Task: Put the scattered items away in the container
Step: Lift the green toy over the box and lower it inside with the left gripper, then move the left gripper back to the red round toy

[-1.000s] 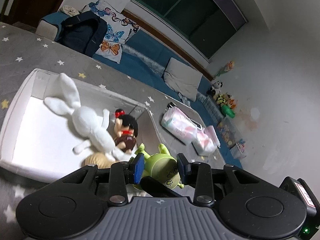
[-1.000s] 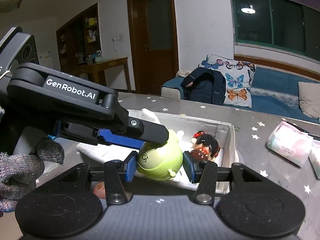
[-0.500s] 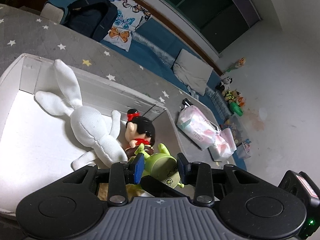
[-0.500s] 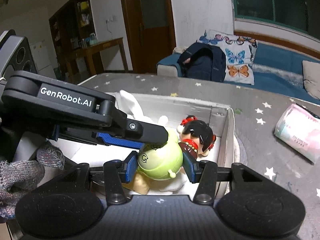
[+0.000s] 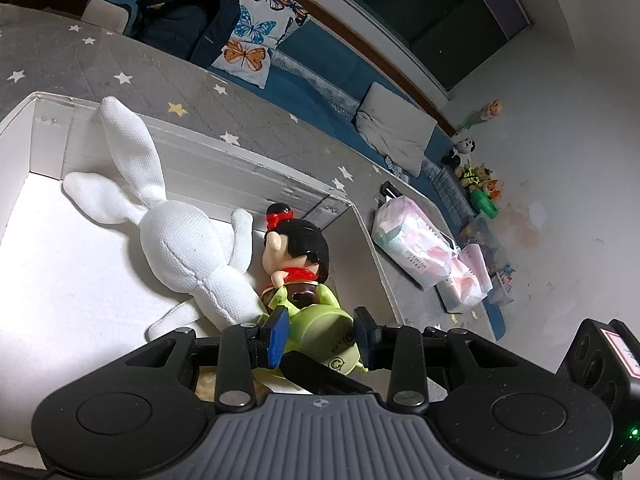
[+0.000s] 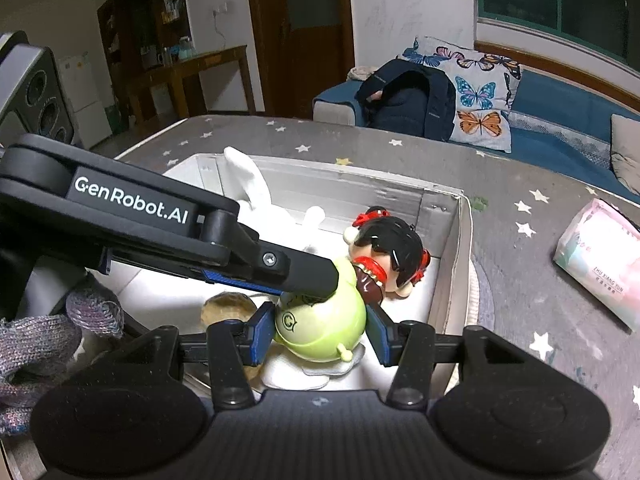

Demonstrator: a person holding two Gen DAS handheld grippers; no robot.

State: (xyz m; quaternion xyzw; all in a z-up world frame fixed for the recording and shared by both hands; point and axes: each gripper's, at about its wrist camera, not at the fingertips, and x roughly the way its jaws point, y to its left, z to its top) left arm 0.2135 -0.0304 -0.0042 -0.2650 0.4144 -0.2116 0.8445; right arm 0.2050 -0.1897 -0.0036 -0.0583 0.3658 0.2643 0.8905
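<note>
Both grippers grip one round green toy (image 6: 320, 326), also seen in the left wrist view (image 5: 320, 330). My left gripper (image 5: 320, 334) is shut on it; its finger (image 6: 256, 260) reaches in from the left in the right wrist view. My right gripper (image 6: 318, 332) is shut on it too. The toy hangs low inside the white box (image 5: 364, 232) (image 6: 460, 240), touching a black-haired doll (image 5: 296, 252) (image 6: 388, 252). A white plush rabbit (image 5: 176, 236) (image 6: 256, 192) lies in the box. A tan object (image 6: 228, 308) lies by the green toy.
The box sits on a grey star-patterned surface (image 6: 520, 264). Pink tissue packs (image 5: 412, 240) (image 6: 600, 256) lie to the right of the box. A blue sofa with a dark backpack (image 6: 412, 100) and butterfly pillow (image 6: 480, 108) stands behind. Small toys (image 5: 480, 188) line the far wall.
Both grippers have carried the green toy forward and down into the box, until it rests against the black-haired doll. Both stay shut on it.
</note>
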